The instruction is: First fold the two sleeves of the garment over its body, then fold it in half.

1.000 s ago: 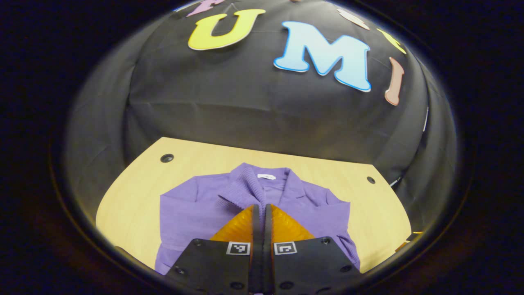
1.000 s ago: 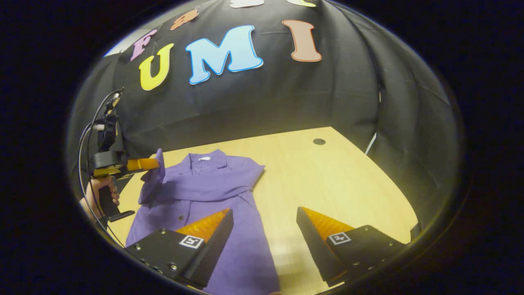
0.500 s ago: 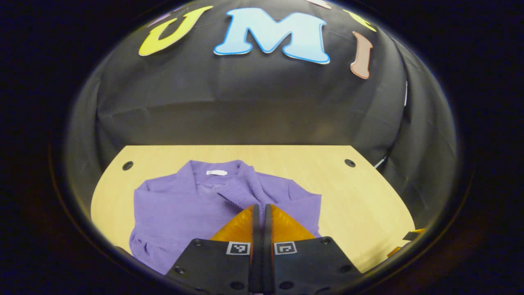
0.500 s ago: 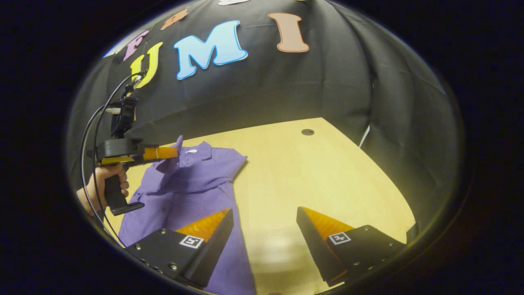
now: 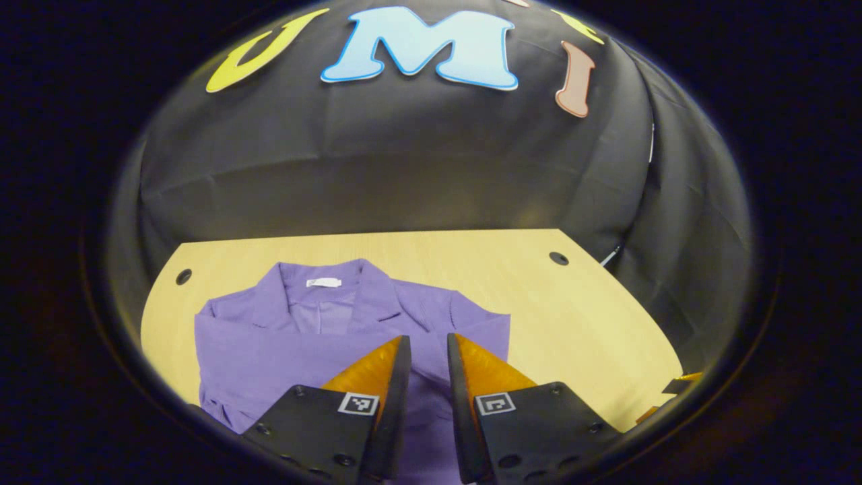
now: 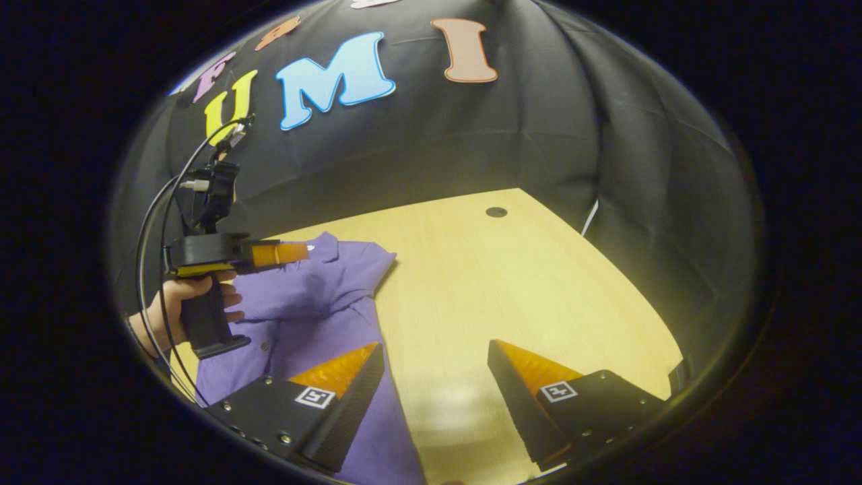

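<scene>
Purple garment (image 5: 283, 343) is lying flat on my wooden table (image 5: 572, 323), collar toward the booth wall, one sleeve (image 5: 269, 364) laid across its body. My left gripper (image 5: 428, 350) hangs over the garment's middle, fingers parted just a little, nothing between them. My right gripper (image 6: 435, 367) sits by the garment's edge, spread wide and empty, one finger over purple, the other over bare wood.

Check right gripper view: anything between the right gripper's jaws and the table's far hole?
Nothing: bare wood runs from the right gripper to the hole in the right gripper view. The purple shirt lies off to the side.
</scene>
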### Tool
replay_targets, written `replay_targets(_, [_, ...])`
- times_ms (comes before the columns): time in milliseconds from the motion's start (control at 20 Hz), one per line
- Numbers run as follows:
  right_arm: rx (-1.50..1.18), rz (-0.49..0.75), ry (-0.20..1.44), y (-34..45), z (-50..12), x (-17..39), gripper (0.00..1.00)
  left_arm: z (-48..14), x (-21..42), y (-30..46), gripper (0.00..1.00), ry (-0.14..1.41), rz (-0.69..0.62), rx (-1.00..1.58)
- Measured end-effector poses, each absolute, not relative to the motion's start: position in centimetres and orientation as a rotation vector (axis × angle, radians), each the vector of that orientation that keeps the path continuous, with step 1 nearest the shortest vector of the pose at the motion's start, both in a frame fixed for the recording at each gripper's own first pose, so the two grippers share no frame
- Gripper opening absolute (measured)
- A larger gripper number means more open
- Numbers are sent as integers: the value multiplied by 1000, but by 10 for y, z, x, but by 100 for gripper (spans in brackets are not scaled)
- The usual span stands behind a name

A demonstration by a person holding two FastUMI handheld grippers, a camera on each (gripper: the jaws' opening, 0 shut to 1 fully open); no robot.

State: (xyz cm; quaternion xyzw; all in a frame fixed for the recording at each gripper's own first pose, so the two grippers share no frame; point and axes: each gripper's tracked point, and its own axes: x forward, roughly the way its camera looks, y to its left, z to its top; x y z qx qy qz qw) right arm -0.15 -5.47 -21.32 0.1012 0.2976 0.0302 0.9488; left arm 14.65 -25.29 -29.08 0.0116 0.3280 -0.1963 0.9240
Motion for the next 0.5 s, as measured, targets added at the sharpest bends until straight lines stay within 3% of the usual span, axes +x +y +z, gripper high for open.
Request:
replay_targets(150, [205,52,598,-45,-207,-8,94,-277,139,-246,72,646,-420,7])
replay_targets(200, [197,50,593,-42,-207,-11,94,-272,136,-242,77,637,-420,2])
replay_targets(250, [184,49,591,-39,-207,-14,94,-268,132,-237,77,634,-422,-6])
replay_targets(300, [172,51,592,-36,-207,-19,95,-264,125,-230,83,635,-422,-13])
replay_targets(350, [157,46,596,-33,-210,-24,95,-260,118,-220,77,635,-418,-16])
replay_targets(450, [149,47,596,-27,-210,-33,95,-254,103,-196,77,632,-399,-10])
replay_targets(500, [156,47,598,-22,-212,-40,94,-253,91,-184,81,636,-401,-13])
